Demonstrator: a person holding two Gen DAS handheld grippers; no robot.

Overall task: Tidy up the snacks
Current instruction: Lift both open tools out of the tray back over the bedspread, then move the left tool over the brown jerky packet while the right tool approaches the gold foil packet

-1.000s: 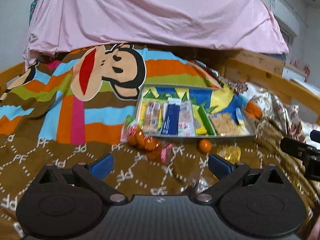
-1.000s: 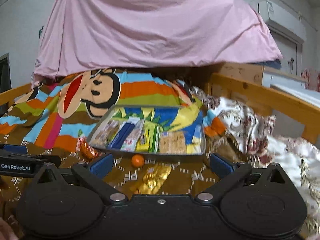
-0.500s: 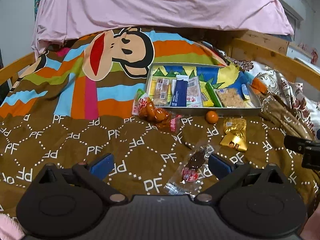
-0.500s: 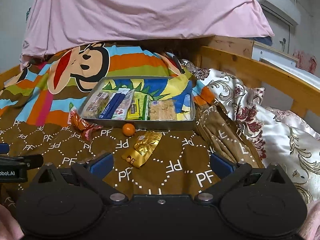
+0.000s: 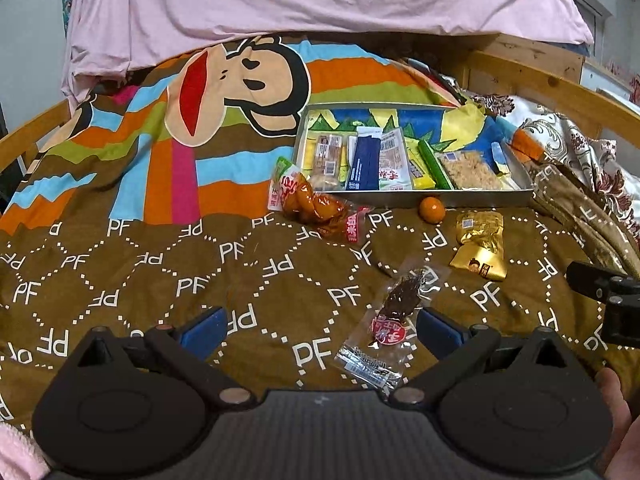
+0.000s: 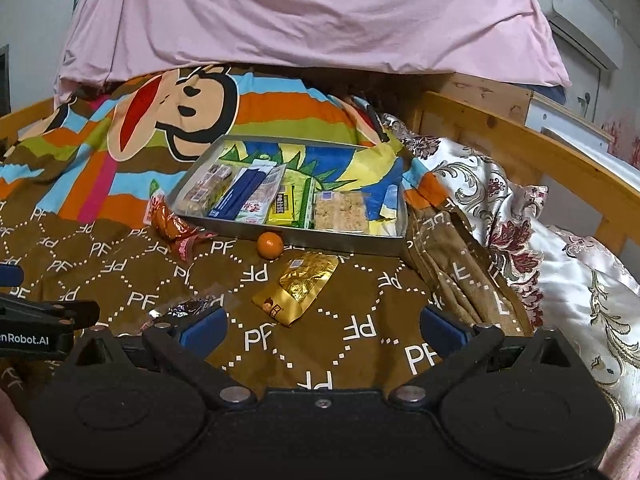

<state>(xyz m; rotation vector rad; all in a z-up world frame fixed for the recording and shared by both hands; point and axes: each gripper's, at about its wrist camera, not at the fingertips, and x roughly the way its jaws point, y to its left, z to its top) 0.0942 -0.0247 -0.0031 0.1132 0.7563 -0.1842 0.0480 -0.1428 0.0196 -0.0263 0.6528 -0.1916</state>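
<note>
A metal tray [image 5: 480,198] [image 6: 320,238] holding several wrapped snacks lies on the bed. In front of it rest an orange snack bag [image 5: 308,202] [image 6: 170,222], a small orange [image 5: 432,210] [image 6: 270,244], a gold packet [image 5: 480,244] [image 6: 298,294] and a clear packet with dark contents [image 5: 394,312] [image 6: 188,306]. My left gripper [image 5: 320,330] is open just above the blanket, the clear packet near its right finger. My right gripper [image 6: 322,326] is open too, the gold packet just beyond its fingers.
A brown "PF" blanket [image 5: 160,272] covers the near bed, a striped cartoon cover [image 5: 224,92] lies farther back. A pink sheet [image 6: 300,16] hangs behind. A wooden rail [image 6: 540,152] and a floral quilt [image 6: 560,256] border the right side.
Both grippers have pulled back and tilted down, so the loose packets on the brown blanket came into view. Both stayed open.
</note>
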